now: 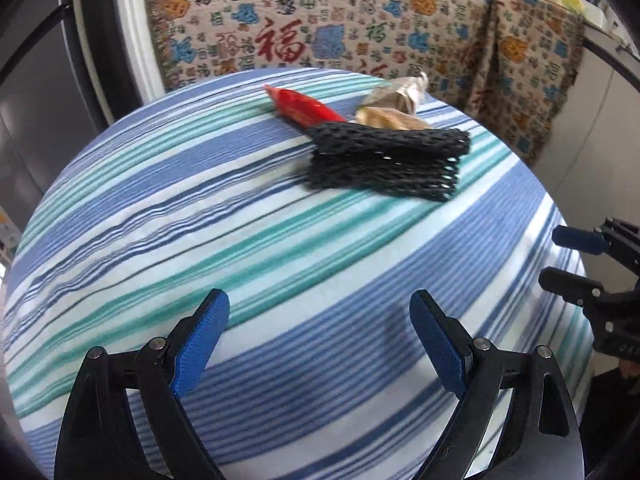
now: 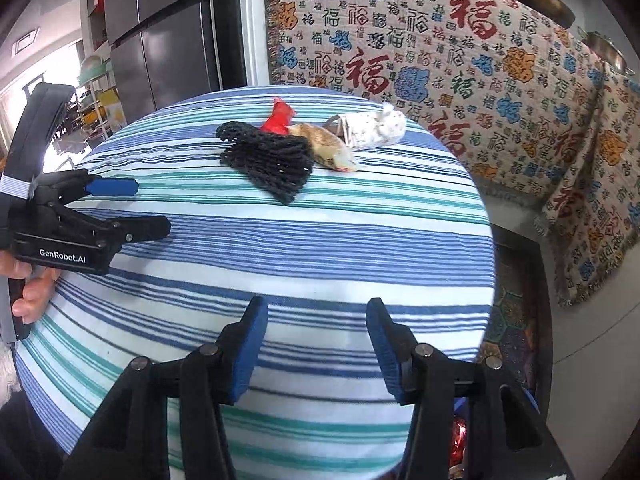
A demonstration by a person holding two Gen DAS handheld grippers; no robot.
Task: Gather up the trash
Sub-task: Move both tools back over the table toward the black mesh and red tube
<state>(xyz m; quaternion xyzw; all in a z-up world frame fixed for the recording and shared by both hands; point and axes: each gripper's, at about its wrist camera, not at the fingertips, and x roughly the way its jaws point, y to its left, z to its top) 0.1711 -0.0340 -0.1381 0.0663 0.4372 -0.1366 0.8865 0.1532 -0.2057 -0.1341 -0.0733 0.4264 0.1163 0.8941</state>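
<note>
The trash sits in one small heap at the far side of the round table (image 2: 280, 264), which is covered in a blue, teal and white striped cloth. Nearest the hand-held grippers lies a folded black foam net sleeve (image 1: 386, 162); its long axis runs roughly across the left wrist view. Behind it, touching or just overlapping, are a red wrapper (image 1: 304, 106), a tan crumpled wrapper (image 2: 326, 148) and a white speckled wrapper (image 2: 372, 126).

The left hand-held gripper (image 1: 320, 330) hangs over the near part of the table with its blue pads spread wide and nothing between them. The right hand-held gripper (image 2: 316, 336) is also released and empty, its jaws parted about halfway. Both point forward and down at the cloth, with the heap ahead and well apart from either. In the left view the heap lies ahead and a little to the right; in the right view it lies ahead and slightly to the left, so it sits roughly between the two lines of approach, and neither hand looks clearly nearer. The net sleeve is probably the first piece either would meet.

The body of the left tool reads "GenRobot.AI" in the right wrist view. The patterned throw (image 2: 460, 60) behind the table repeats the character 福 in many colours.
</note>
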